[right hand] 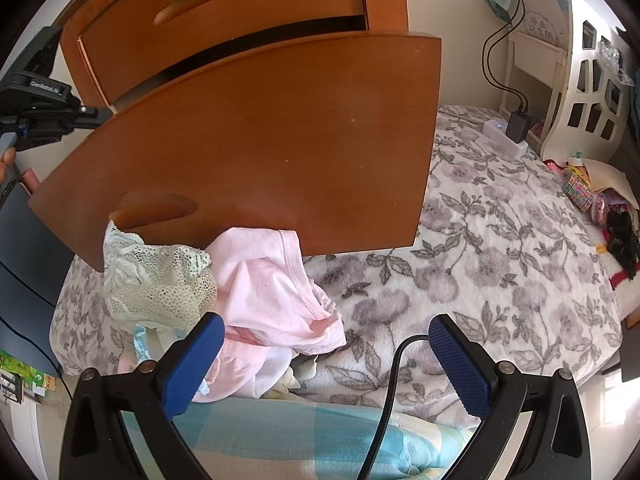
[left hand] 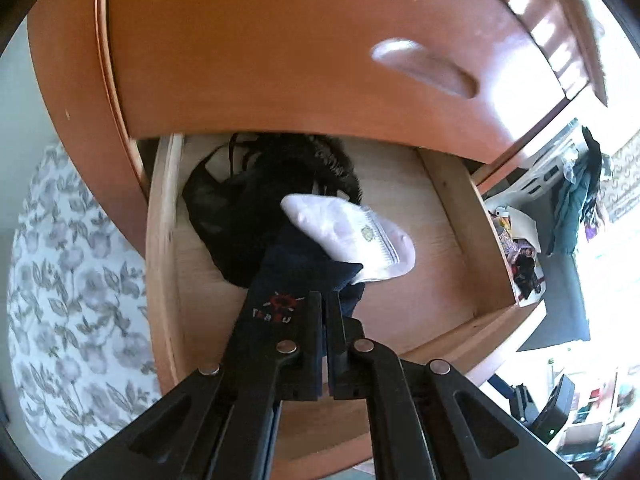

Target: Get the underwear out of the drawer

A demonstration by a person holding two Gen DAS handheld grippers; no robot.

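Observation:
The open wooden drawer [left hand: 460, 208] fills the left wrist view. In it lie a pile of black garments [left hand: 248, 204] and a white folded piece [left hand: 352, 236]. My left gripper [left hand: 325, 300] is shut on a dark navy garment [left hand: 292, 276] with a red logo, whose cloth runs up between the fingers. In the right wrist view my right gripper [right hand: 326, 326] stands open over the bed, nothing between its blue pads [right hand: 460, 364]. Pink underwear [right hand: 272, 292] and a cream lace piece [right hand: 160, 280] lie heaped on the bed just beyond its left finger, under the drawer front [right hand: 260, 140].
The floral blanket [right hand: 480, 260] covers the bed to the right. A black cable [right hand: 392, 380] runs between the right fingers. A shut upper drawer [right hand: 220, 8] sits above the open one. A white headboard [right hand: 592, 80], a charger [right hand: 518, 124] and toys [right hand: 580, 192] stand at the far right.

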